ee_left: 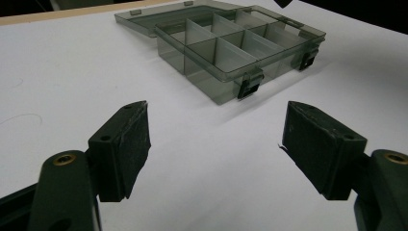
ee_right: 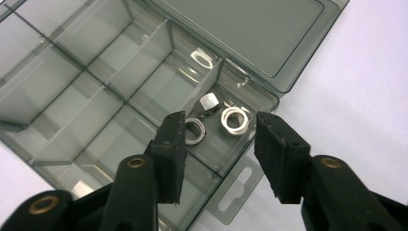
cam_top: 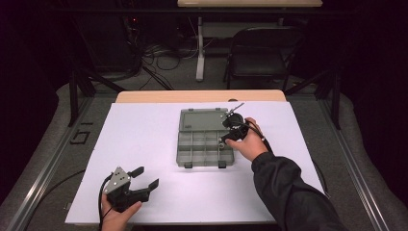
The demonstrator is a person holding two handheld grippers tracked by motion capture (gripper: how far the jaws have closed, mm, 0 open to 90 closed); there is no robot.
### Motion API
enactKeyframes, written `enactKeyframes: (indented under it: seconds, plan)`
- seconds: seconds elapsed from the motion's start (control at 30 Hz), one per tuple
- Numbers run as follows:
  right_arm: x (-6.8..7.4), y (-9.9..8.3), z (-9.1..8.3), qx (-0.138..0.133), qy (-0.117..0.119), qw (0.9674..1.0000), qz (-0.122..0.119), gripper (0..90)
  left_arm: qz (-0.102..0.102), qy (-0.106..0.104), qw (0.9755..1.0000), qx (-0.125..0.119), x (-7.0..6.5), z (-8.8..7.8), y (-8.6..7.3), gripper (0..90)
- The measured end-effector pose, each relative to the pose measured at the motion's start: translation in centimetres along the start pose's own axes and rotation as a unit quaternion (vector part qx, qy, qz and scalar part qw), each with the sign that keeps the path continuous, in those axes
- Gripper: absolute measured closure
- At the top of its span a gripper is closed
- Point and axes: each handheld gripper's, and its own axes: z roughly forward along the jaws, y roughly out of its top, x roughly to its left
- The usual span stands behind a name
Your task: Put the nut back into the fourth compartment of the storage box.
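A smoky grey compartment box (cam_top: 185,146) lies open in the middle of the white table cover, its lid (cam_top: 202,118) folded flat toward the back. My right gripper (cam_top: 225,138) hovers over the box's right side, open and holding nothing. In the right gripper view its jaws straddle a corner compartment (ee_right: 250,98) that holds three metal nuts (ee_right: 234,120). One more nut (ee_right: 202,57) lies in the adjoining compartment. My left gripper (cam_top: 148,176) rests low near the front left of the table, open and empty, well short of the box (ee_left: 211,79).
The white cover (cam_top: 144,139) spreads over a wooden table whose far edge (cam_top: 199,96) shows behind it. A black folding chair (cam_top: 262,48), a white table leg (cam_top: 199,53) and floor cables (cam_top: 159,60) stand beyond. Two latches (ee_left: 249,86) hang on the box's front wall.
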Motion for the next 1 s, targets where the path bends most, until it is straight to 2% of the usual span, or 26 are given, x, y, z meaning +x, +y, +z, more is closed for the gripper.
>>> enactKeyframes:
  seconds: [0.07,0.1,0.2,0.23,0.27,0.3,0.57,0.6,0.63,0.67,0.7,0.73,0.77,0.8,0.87,0.9,0.93,1.0]
  plan:
    - [0.0,0.0,-0.1,0.001,0.0,1.0,-0.001,52.8,0.0,0.001,1.0,-0.001,0.0,-0.1,0.0,24.9]
    - [0.0,-0.1,-0.1,-0.02,0.002,0.9998,-0.001,52.0,-0.003,0.001,1.0,-0.002,0.0,-0.1,-0.1,24.9]
    - [-0.1,-0.4,-0.3,-0.043,0.008,0.999,0.006,50.7,-0.002,0.002,1.0,-0.003,0.1,-0.2,-0.1,24.9]
    - [-0.1,-0.4,-0.3,-0.043,0.008,0.999,0.006,50.7,-0.003,0.002,1.0,-0.004,0.1,-0.2,-0.1,24.9]
    - [-0.2,-0.2,-1.1,0.002,0.002,1.0,-0.001,49.7,-0.002,0.002,1.0,-0.002,0.1,-0.2,-0.1,24.9]
    - [-0.2,-0.5,-1.0,-0.023,0.004,0.9997,0.002,48.7,-0.002,0.002,1.0,-0.003,0.1,-0.2,-0.1,24.9]
    - [-0.4,-1.5,-2.4,-0.032,0.014,0.9994,0.004,46.3,-0.003,0.002,1.0,-0.002,0.1,-0.1,0.0,24.9]
    - [-0.4,-2.0,-2.5,-0.07,0.02,0.9973,0.009,46.1,-0.002,0.002,1.0,-0.002,0.1,-0.1,0.0,24.9]
    - [-0.5,-2.1,-3.2,-0.045,0.018,0.9988,0.005,45.9,-0.002,0.002,1.0,-0.002,0.1,-0.1,0.0,24.9]
    - [-0.5,-2.5,-3.2,-0.071,0.022,0.9972,0.008,45.7,-0.002,0.002,1.0,-0.002,0.1,-0.1,0.0,24.9]
    - [-0.6,-2.6,-3.8,-0.05,0.02,0.9986,0.002,45.5,-0.002,0.002,1.0,-0.001,0.1,-0.1,0.0,24.9]
    - [-0.6,-2.6,-3.8,-0.05,0.02,0.9986,0.002,45.5,-0.002,0.002,1.0,-0.001,0.1,-0.1,0.0,24.9]
    - [-0.7,-3.1,-4.7,-0.032,0.02,0.9993,-0.003,44.9,-0.003,0.001,1.0,-0.002,0.1,-0.1,0.0,24.9]
    - [-0.7,-3.5,-4.5,-0.064,0.021,0.9977,0.003,44.8,-0.003,0.001,1.0,-0.002,0.1,-0.1,0.0,24.9]
    - [-0.7,-3.9,-4.8,-0.068,0.017,0.9975,-0.001,44.7,-0.002,0.002,1.0,-0.002,0.1,-0.1,0.0,24.9]
    - [-0.7,-4.6,-5.2,-0.082,0.013,0.9966,-0.003,44.4,-0.003,0.003,1.0,-0.002,0.1,-0.1,0.0,24.8]
    - [-0.7,-4.6,-5.2,-0.082,0.013,0.9966,-0.003,44.4,-0.003,0.003,1.0,-0.002,0.1,-0.1,0.0,24.9]
    - [-0.8,-5.8,-6.1,-0.078,0.004,0.9969,-0.007,43.8,-0.002,0.004,1.0,-0.002,0.1,-0.1,-0.1,24.9]
